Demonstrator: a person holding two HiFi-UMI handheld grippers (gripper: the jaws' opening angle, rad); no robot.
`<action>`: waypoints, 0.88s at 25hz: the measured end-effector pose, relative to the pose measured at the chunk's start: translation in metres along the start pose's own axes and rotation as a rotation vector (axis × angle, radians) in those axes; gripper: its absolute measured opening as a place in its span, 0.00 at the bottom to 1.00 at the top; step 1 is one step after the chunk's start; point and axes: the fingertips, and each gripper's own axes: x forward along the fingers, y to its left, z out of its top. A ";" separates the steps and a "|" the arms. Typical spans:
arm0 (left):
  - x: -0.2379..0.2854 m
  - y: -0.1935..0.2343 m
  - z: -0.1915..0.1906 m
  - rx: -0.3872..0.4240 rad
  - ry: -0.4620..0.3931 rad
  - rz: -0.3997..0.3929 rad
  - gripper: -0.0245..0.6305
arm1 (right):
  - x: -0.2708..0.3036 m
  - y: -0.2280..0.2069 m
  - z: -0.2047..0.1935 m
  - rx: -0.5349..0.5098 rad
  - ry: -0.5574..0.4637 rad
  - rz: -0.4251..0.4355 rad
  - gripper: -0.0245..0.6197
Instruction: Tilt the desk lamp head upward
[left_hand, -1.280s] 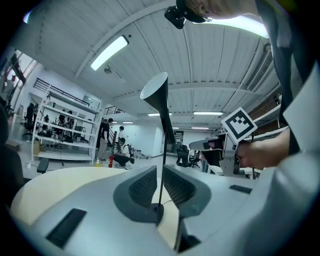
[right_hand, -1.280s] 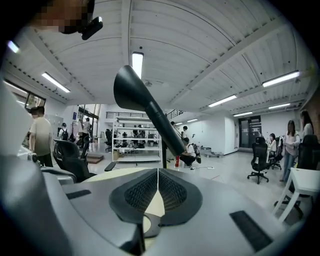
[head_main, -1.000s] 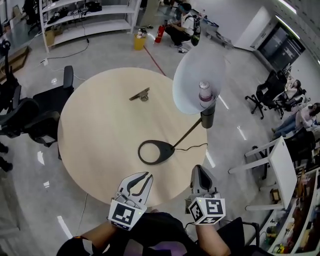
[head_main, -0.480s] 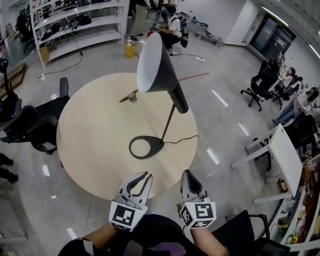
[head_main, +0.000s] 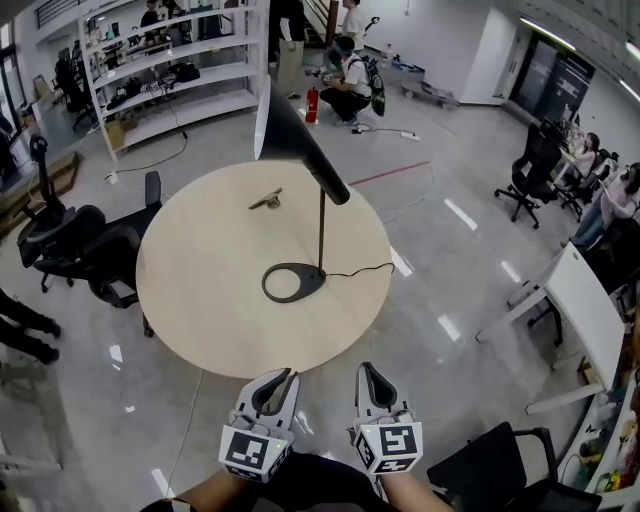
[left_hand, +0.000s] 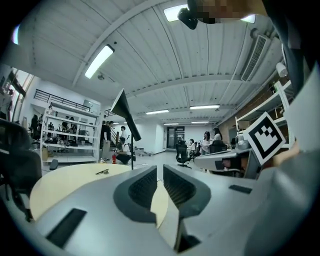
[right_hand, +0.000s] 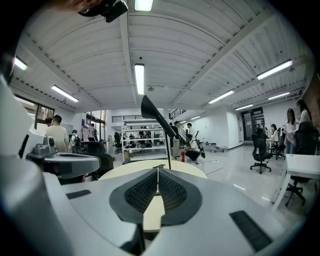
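Small object (head_main: 266, 201) on surface (head_main: 200, 290): too small to identify
Lamp base (head_main: 293, 281): behind fingers (right_hand: 142, 192) in right gripper view

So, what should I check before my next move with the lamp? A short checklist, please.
1. Lamp head tilted upward: ok, it opens upward.
2. Base flat on table: ok.
3. Left gripper free: ok, jaws slightly apart, nothing between.
4. Right gripper free: ok, jaws shut, empty.
5. Both clear of lamp head: ok.
6. Cord plugged in: cannot tell.
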 end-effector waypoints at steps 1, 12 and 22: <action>-0.010 -0.008 -0.003 0.000 0.004 0.012 0.17 | -0.011 0.002 -0.004 0.002 0.002 0.009 0.06; -0.099 -0.047 -0.002 0.031 0.014 0.113 0.17 | -0.082 0.045 -0.005 -0.014 -0.032 0.082 0.06; -0.202 -0.002 0.007 0.067 -0.049 0.121 0.17 | -0.105 0.150 -0.002 -0.021 -0.058 0.078 0.06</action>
